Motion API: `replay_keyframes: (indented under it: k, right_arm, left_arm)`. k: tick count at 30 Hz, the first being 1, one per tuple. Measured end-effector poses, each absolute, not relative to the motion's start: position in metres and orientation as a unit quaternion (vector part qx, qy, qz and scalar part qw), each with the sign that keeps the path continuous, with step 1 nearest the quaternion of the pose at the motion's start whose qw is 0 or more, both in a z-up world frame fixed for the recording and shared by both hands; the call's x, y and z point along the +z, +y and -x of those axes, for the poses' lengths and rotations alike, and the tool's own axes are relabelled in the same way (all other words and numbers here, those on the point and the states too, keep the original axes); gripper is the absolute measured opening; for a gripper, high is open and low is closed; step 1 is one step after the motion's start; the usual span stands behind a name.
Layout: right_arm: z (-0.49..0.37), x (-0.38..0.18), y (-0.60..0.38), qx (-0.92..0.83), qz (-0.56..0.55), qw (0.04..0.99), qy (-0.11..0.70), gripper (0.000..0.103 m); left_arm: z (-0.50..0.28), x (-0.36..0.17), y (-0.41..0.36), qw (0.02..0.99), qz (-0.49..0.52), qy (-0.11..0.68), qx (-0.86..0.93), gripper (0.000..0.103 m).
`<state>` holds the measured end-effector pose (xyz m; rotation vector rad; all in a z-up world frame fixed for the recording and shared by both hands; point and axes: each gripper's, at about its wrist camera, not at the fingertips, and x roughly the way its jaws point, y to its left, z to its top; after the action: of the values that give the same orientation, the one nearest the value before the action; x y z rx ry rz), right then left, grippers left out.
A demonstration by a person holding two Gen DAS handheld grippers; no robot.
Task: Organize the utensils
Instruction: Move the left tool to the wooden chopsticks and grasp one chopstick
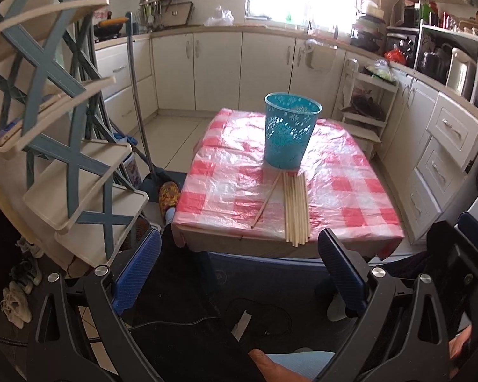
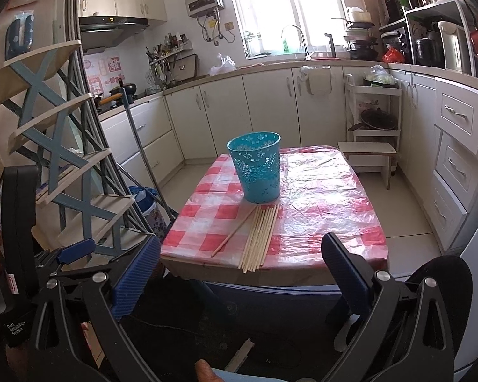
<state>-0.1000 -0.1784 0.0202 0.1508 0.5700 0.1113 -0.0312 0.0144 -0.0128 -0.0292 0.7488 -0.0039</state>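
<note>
Both grippers, left (image 1: 239,267) and right (image 2: 239,273), hang short of the bench (image 2: 318,197) with jaws apart and empty, chopsticks (image 2: 260,235) bundled at its near edge, one stray stick (image 2: 232,234) angled just left, blue perforated bin (image 2: 256,167) upright right behind them.

Left tongs (image 1: 239,267) and right tongs (image 2: 240,273) look alike: black skeletal frames with triangular cut-outs, round silver screws at the pivots, and ribbed blue pads (image 1: 137,270) as fingers. Nearest the bench (image 2: 318,191), the pads taper. Light-blue clothing (image 1: 299,363) shows below.
</note>
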Motion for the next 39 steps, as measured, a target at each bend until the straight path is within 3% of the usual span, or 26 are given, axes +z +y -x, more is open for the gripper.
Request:
replay_keyframes:
  k: [11, 19, 26, 29, 31, 32, 34, 39]
  right_arm:
    - [-0.01, -0.058, -0.23, -0.015, -0.081, 0.933, 0.351, 0.097]
    - [-0.065, -0.102, -0.237, 0.0, -0.086, 0.915, 0.394, 0.097]
    - [-0.094, -0.131, -0.229, 0.01, -0.084, 0.9, 0.428, 0.097]
    - [-0.105, -0.138, -0.224, 0.013, -0.084, 0.897, 0.435, 0.097]
    - [-0.112, -0.139, -0.221, 0.016, -0.084, 0.897, 0.434, 0.097]
    - [-0.117, -0.14, -0.218, 0.017, -0.083, 0.898, 0.432, 0.096]
    - [-0.128, -0.142, -0.214, 0.018, -0.076, 0.898, 0.433, 0.089]
    - [-0.158, -0.157, -0.204, 0.034, -0.066, 0.886, 0.459, 0.05]
  left_arm:
    - [-0.122, -0.088, -0.028, 0.905, -0.047, 0.423, 0.002, 0.091]
    - [-0.231, -0.166, -0.062, 0.869, -0.091, 0.486, -0.007, 0.072]
    - [-0.269, -0.188, -0.077, 0.866, -0.091, 0.486, -0.073, 0.067]
    - [-0.279, -0.19, -0.08, 0.869, -0.087, 0.479, -0.087, 0.059]
    - [-0.281, -0.19, -0.076, 0.872, -0.068, 0.476, -0.086, 0.035]
    - [-0.282, -0.19, -0.073, 0.875, -0.056, 0.475, -0.076, 0.03]
    - [-0.279, -0.19, -0.066, 0.878, -0.04, 0.474, -0.063, 0.014]
    - [-0.267, -0.191, -0.048, 0.877, 0.016, 0.478, -0.057, 0.007]
